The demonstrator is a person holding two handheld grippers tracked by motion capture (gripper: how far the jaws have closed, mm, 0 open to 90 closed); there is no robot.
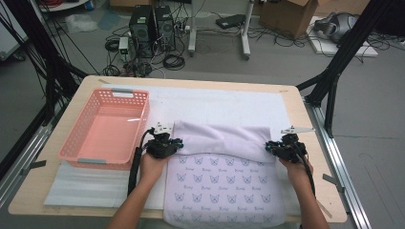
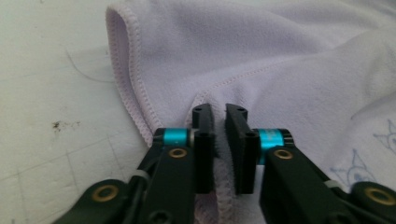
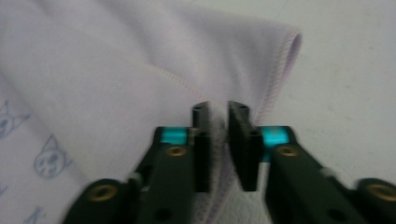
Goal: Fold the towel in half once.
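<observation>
so, pink basket (image 1: 81, 143) w/ nothing inside

My lilac towel (image 1: 224, 167), printed with small blue cat faces, lies flat on the worktop (image 1: 305, 119) before me. Its far part is folded back toward me, plain underside up, stitched hem pinched at both fold corners.
</observation>
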